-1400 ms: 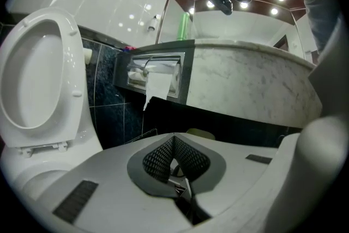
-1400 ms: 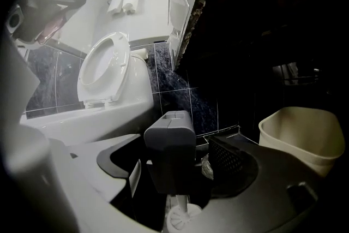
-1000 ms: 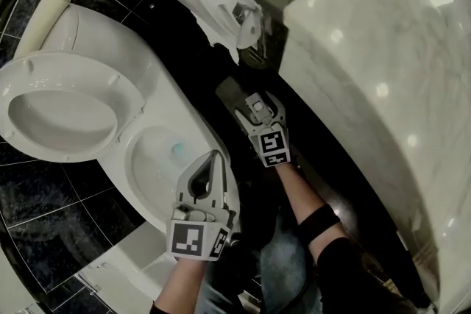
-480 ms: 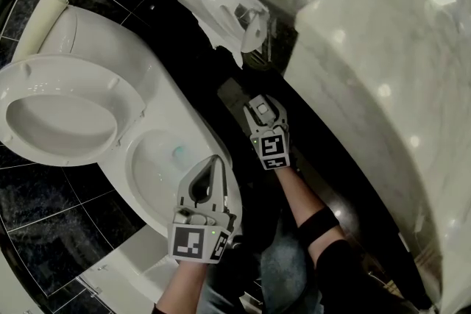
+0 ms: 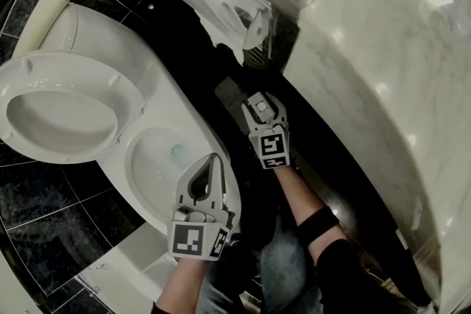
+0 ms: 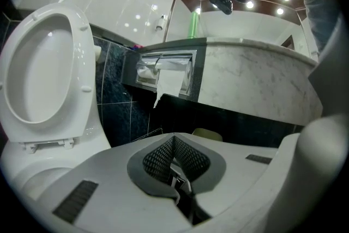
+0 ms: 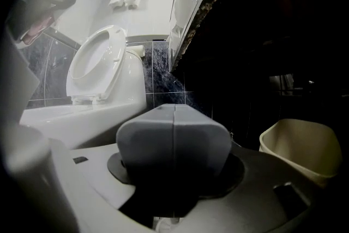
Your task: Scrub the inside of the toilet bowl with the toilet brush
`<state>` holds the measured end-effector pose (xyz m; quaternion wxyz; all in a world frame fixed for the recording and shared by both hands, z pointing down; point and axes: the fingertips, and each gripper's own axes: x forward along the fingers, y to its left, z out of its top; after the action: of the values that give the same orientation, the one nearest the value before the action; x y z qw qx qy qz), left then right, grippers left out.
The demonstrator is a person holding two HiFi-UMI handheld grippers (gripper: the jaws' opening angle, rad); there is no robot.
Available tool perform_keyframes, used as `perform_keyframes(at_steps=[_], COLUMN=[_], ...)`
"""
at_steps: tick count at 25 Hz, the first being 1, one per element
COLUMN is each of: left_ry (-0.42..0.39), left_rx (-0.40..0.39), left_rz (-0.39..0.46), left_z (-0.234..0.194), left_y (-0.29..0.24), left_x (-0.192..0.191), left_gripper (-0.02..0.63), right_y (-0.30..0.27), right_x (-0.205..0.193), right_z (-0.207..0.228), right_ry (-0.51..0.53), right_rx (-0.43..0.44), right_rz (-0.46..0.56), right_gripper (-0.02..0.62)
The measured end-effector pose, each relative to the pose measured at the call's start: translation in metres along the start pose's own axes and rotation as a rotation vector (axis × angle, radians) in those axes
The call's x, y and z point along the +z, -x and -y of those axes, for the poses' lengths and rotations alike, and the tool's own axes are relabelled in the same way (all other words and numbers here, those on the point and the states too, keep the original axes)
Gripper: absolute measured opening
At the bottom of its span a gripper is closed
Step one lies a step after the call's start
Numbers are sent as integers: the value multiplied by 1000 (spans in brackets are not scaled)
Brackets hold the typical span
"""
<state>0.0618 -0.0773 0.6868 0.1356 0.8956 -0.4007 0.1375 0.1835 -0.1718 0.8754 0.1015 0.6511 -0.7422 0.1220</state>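
Observation:
The white toilet bowl lies open at the lower left of the head view, with its seat and lid raised. My left gripper hangs over the bowl's near rim, shut and empty; its mesh pads meet in a point. To the right, low beside the toilet, my right gripper has just closed its jaws on the grey handle of the toilet brush. The brush head is hidden below.
A marble counter fills the right side. Under its edge a paper holder has a loose sheet hanging down. A beige bin stands on the dark floor just right of the brush. Dark tiled wall lies behind.
The right gripper's jaws have closed from wide open onto the grey handle. Both hands have stayed almost where they were.

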Motion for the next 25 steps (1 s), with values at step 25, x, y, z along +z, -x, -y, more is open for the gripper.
perform_keyframes(at_steps=[25], left_ry=[-60], left_rx=[150], left_rz=[-4], left_z=[22], left_y=[217], left_x=[227], left_gripper=[0], right_y=[188], right_x=[360], right_z=[-75], right_ry=[88], right_rx=[134], right_rz=[7], right_gripper=[253])
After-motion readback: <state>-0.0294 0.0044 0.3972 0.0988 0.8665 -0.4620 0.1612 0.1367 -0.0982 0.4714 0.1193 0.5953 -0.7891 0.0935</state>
